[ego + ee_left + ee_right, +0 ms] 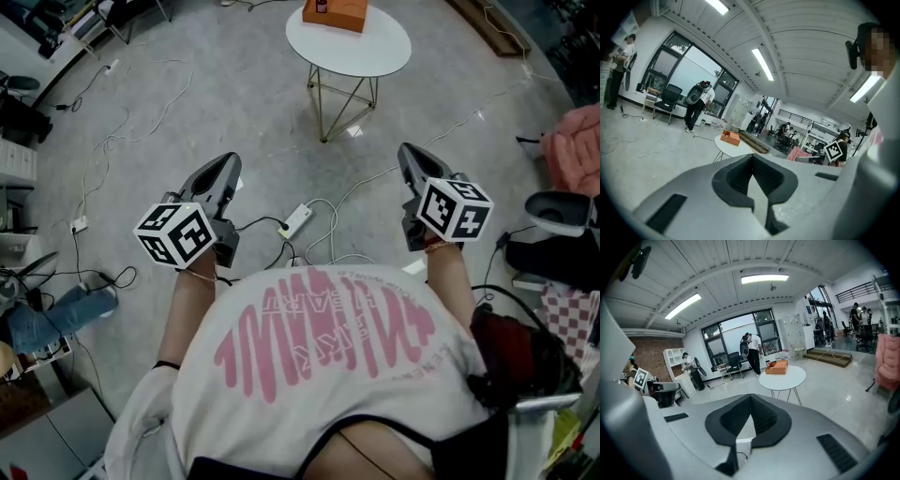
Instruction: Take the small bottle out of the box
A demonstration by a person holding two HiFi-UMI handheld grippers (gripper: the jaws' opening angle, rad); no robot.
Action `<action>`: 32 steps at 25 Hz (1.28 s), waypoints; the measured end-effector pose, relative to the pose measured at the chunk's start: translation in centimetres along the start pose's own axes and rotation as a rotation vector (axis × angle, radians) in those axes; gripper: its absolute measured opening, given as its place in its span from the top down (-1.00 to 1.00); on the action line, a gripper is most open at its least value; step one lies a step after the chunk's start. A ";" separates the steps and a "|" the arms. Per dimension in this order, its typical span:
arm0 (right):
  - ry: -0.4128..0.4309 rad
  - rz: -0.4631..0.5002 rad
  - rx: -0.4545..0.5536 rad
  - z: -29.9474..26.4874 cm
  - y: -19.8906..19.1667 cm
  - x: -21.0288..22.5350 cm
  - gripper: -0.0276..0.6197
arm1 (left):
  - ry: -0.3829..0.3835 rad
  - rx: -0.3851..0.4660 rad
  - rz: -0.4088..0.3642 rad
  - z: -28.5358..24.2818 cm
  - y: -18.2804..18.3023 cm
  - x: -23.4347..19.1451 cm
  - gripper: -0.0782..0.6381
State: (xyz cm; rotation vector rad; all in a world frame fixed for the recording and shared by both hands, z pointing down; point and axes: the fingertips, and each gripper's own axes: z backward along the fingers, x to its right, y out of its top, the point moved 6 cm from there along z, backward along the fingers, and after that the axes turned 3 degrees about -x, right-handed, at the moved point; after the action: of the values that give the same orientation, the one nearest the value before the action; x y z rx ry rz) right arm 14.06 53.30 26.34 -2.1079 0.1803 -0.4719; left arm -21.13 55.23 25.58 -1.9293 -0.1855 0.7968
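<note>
Left gripper: my left claw is closed, its pads meeting at the tip with nothing between them. It hangs over the floor at about 10 o'clock from my chest.
Box: orange, low and rectangular with an open top. It sits dead ahead at 12 o'clock, on the far side of the tabletop, well apart from both claws.
Small bottle: a small dark upright shape inside the box, left of its middle. It is too small for me to make out a cap or label.
Table: round white top on thin yellowish wire legs.
Right gripper: closed as well, pads together and holding nothing. It is at about 2 o'clock, over the floor.
</note>
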 end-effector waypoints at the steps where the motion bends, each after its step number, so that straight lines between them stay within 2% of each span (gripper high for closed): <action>1: -0.003 -0.002 -0.005 -0.2 -0.1 0.0 0.91 | 0.001 0.005 0.004 0.1 0.0 -0.2 0.76; 9: -0.002 -0.008 0.008 -2.8 0.7 -1.4 0.91 | -0.035 0.019 -0.002 -0.4 1.2 -2.3 0.76; 18: -0.015 0.014 0.071 -4.6 1.8 -3.8 0.91 | -0.077 0.048 -0.061 -0.6 3.6 -5.4 0.76; 24: -0.034 0.018 0.084 -4.3 2.0 -4.7 0.91 | -0.096 0.071 -0.070 0.0 3.9 -6.0 0.76; 32: -0.045 0.012 0.059 -4.2 1.0 -5.2 0.91 | -0.127 0.036 -0.052 0.0 3.0 -6.1 0.76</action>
State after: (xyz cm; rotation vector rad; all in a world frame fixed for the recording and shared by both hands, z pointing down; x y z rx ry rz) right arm 7.67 51.14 26.21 -2.0573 0.1509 -0.4173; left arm -26.43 50.98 25.77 -1.8336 -0.2953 0.8821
